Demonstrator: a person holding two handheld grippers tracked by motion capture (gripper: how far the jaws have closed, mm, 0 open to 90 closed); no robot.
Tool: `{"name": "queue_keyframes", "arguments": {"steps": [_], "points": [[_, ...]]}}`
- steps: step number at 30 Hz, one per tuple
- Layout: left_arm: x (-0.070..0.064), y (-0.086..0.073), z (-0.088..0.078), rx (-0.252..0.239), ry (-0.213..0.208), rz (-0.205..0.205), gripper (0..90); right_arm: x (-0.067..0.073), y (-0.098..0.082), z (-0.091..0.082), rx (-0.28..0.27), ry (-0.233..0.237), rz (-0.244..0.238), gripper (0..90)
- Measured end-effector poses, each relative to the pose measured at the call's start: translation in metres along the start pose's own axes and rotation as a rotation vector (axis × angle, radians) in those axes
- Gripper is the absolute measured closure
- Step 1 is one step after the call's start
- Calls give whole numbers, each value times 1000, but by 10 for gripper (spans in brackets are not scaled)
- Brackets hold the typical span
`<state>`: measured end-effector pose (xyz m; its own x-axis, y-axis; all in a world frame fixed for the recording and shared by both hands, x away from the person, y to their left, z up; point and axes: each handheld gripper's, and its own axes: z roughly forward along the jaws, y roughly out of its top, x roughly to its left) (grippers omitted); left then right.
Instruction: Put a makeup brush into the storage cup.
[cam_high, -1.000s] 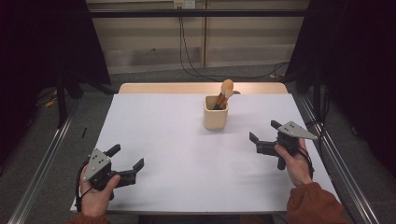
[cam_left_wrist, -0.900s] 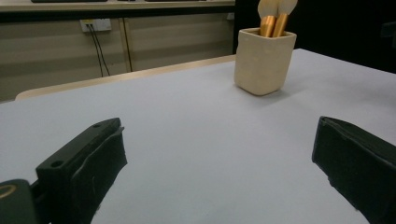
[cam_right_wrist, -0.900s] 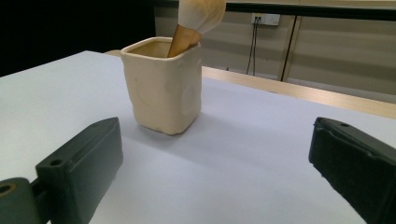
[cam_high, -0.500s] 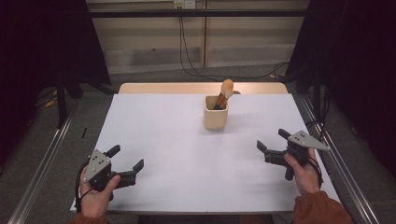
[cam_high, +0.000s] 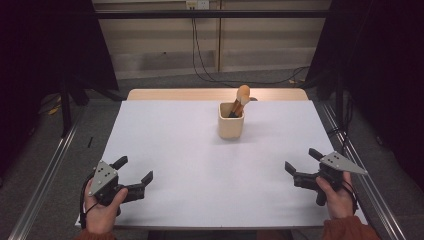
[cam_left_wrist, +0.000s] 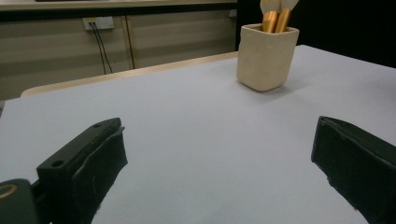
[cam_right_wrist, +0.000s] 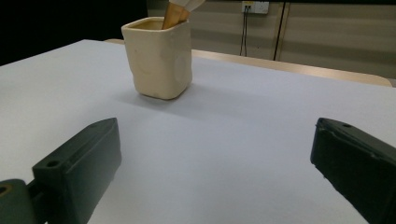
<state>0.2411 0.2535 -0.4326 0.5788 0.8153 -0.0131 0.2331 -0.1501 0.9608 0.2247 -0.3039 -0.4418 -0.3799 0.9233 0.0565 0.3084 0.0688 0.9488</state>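
I hold my left gripper (cam_high: 134, 176) and right gripper (cam_high: 301, 167) low, jaws spread wide and empty. The cream cup (cam_high: 231, 120) of brushes (cam_high: 239, 101) stands well ahead, between them. I judge reaching forward comes next.

White rectangular table surface (cam_high: 200, 165), bare. Tan wooden strip (cam_high: 175, 94) along its far edge. Black cables (cam_high: 200, 50) hang down beige back wall (cam_high: 150, 45).

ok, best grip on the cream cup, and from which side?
Take the cream cup across its two flat opposite walls at mid-height, coming in level from the near side. It stands upright and squarish, so flat walls suit parallel jaws. The brushes lean out over the far right of its rim, so a top-down or rim pinch would likely foul them. The right claw, open, looks a little closer.
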Motion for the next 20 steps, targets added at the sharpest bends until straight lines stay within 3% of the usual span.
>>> {"name": "queue_keyframes", "arguments": {"steps": [3, 9, 15, 20], "points": [[0, 0, -2, -6, 9, -15, 30, 3, -4, -5, 1, -6, -9, 11], [1, -1, -3, 3, 11, -5, 30, 5, -8, -12, -4, -9, -5, 9], [0, 0, -4, 1, 15, -1, 35, 2, -9, -11, 6, -41, -15, 10], [1, -1, -3, 10, 17, -1, 35, 4, -9, -10, 0, -36, -22, 10]]}}
